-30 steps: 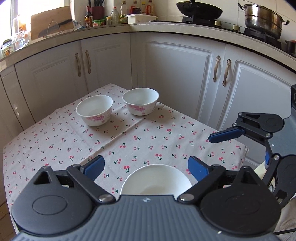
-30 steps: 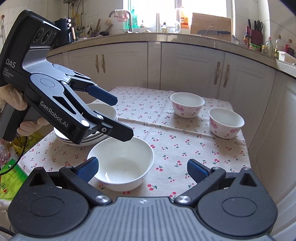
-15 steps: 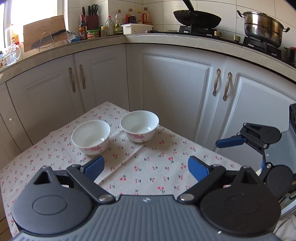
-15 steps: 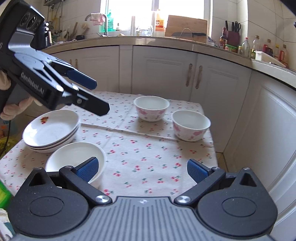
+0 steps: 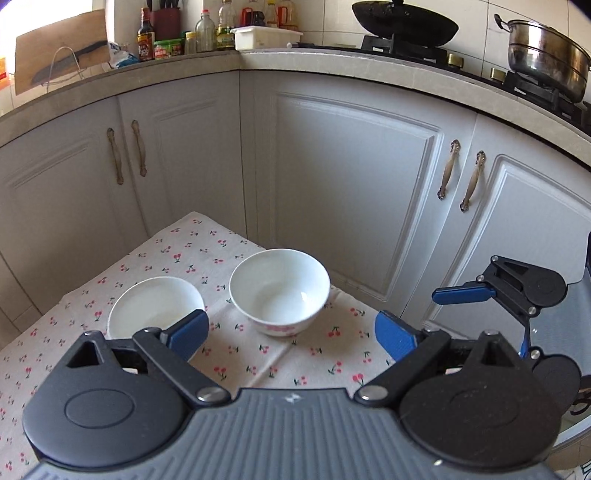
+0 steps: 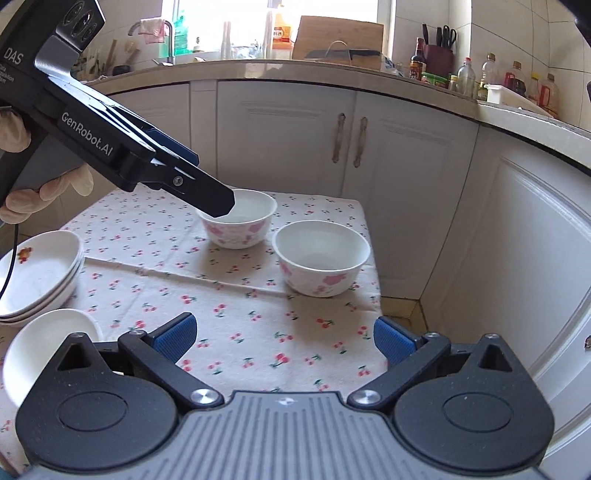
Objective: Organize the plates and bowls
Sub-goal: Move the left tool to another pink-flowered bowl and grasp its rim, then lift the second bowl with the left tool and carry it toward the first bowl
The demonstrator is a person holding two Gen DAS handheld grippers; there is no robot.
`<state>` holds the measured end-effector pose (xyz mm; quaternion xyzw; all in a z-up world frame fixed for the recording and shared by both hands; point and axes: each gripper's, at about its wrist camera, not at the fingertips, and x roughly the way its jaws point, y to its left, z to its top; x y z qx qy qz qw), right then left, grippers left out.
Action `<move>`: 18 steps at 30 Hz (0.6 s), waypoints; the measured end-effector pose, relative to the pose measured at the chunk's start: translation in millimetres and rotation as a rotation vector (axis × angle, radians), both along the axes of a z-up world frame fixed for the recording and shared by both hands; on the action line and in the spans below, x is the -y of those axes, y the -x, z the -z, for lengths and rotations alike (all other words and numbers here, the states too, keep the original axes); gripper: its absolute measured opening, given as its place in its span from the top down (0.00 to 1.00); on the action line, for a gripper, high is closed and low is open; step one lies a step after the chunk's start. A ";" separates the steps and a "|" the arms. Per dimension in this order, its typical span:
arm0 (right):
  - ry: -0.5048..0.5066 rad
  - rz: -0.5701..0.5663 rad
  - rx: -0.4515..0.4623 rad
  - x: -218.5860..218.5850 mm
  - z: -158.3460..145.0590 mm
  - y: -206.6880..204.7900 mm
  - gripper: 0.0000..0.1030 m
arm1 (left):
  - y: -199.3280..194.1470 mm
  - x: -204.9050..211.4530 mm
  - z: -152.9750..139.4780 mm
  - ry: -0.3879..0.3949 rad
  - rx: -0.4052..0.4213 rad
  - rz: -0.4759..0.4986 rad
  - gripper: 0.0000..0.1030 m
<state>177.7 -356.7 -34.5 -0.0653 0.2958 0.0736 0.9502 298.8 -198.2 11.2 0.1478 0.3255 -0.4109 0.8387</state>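
Observation:
Two white bowls with pink flowers stand at the far end of the cherry-print tablecloth (image 6: 236,295). In the left wrist view they are the left bowl (image 5: 155,308) and the right bowl (image 5: 279,290). My left gripper (image 5: 291,332) is open and empty, hovering just before them. In the right wrist view its fingers (image 6: 218,203) hang over the farther bowl (image 6: 238,223), beside the nearer bowl (image 6: 321,256). My right gripper (image 6: 282,338) is open and empty above the cloth. A plain white bowl (image 6: 44,347) and stacked plates (image 6: 37,269) sit at left.
White cabinet doors (image 5: 351,177) close in behind and right of the table. The table's right edge (image 6: 373,266) drops to the floor. The counter above holds bottles (image 5: 207,33), a wok (image 5: 402,22) and a steel pot (image 5: 546,62).
My left gripper moved forward from over the plain white bowl to the two flowered bowls. My right gripper also moved forward and turned right; the plain bowl slid to its lower left.

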 end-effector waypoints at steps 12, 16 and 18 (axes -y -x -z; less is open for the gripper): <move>0.015 -0.044 -0.017 23.3 18.2 -57.5 0.00 | -63.3 43.0 36.7 -0.069 -0.069 0.010 0.07; 0.027 -0.079 -0.005 25.3 24.8 -70.1 0.00 | -75.9 54.9 47.9 -0.090 -0.083 0.026 0.07; 0.033 -0.094 0.003 25.5 28.2 -76.7 0.00 | -82.3 60.1 52.6 -0.100 -0.088 0.022 0.07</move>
